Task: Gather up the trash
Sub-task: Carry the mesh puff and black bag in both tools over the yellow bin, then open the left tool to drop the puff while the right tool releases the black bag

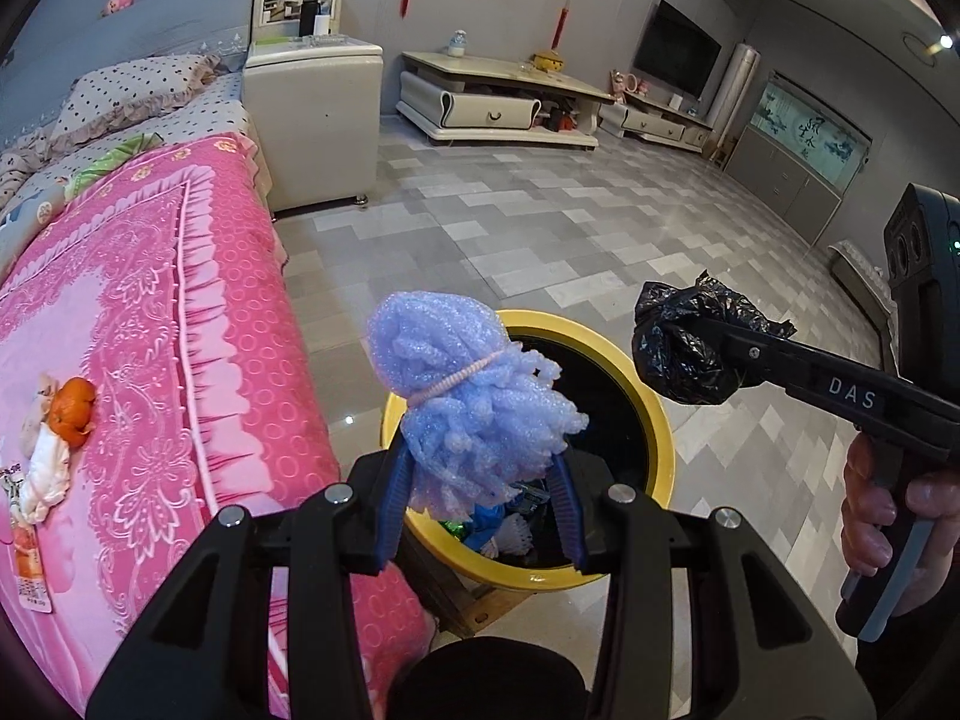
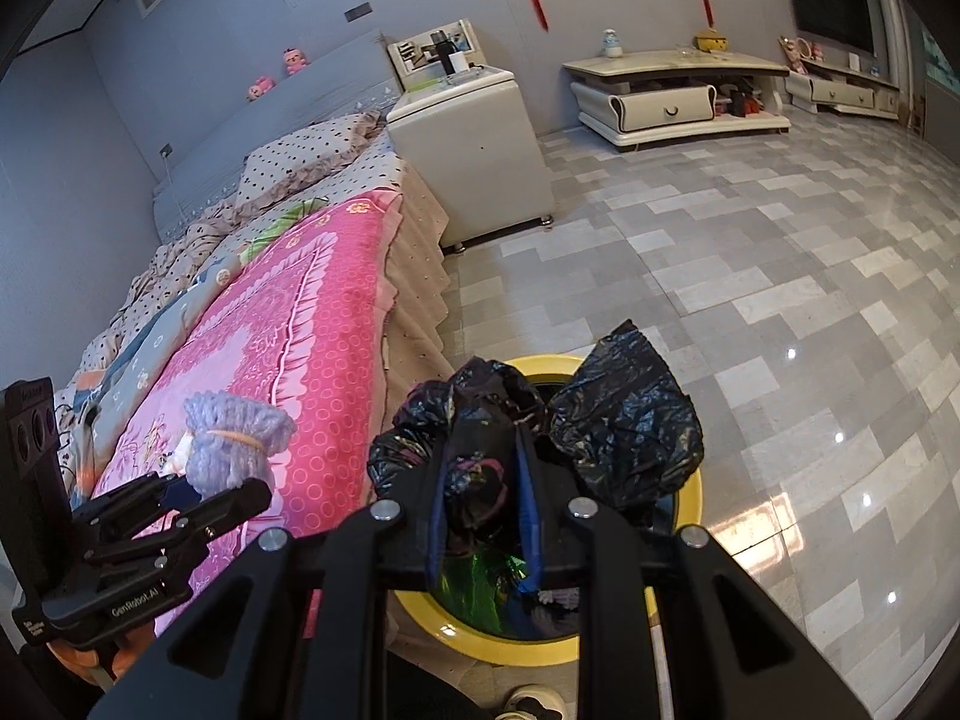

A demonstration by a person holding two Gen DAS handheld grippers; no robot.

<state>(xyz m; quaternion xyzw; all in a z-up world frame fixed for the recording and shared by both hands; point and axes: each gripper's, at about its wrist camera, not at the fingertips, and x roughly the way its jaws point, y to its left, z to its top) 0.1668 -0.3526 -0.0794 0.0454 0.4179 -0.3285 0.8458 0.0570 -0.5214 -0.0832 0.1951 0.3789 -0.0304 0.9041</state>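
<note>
My left gripper [image 1: 480, 468] is shut on a lilac foam net wad [image 1: 474, 402] tied with a pink band, held over the near rim of the yellow-rimmed trash bin [image 1: 654, 420]. My right gripper [image 2: 483, 450] is shut on a crumpled black plastic bag [image 2: 624, 426], held over the same bin [image 2: 690, 498]; the bag also shows in the left wrist view [image 1: 690, 348]. Inside the bin lie green, blue and white scraps [image 1: 504, 522]. The foam wad shows in the right wrist view [image 2: 234, 438] at the left.
A bed with a pink blanket [image 1: 150, 312] stands left of the bin. On it lie an orange peel [image 1: 71, 408], white tissue [image 1: 42, 468] and an orange wrapper [image 1: 27, 558]. A white cabinet [image 1: 312, 126] and TV stand [image 1: 498, 102] stand beyond on the tiled floor.
</note>
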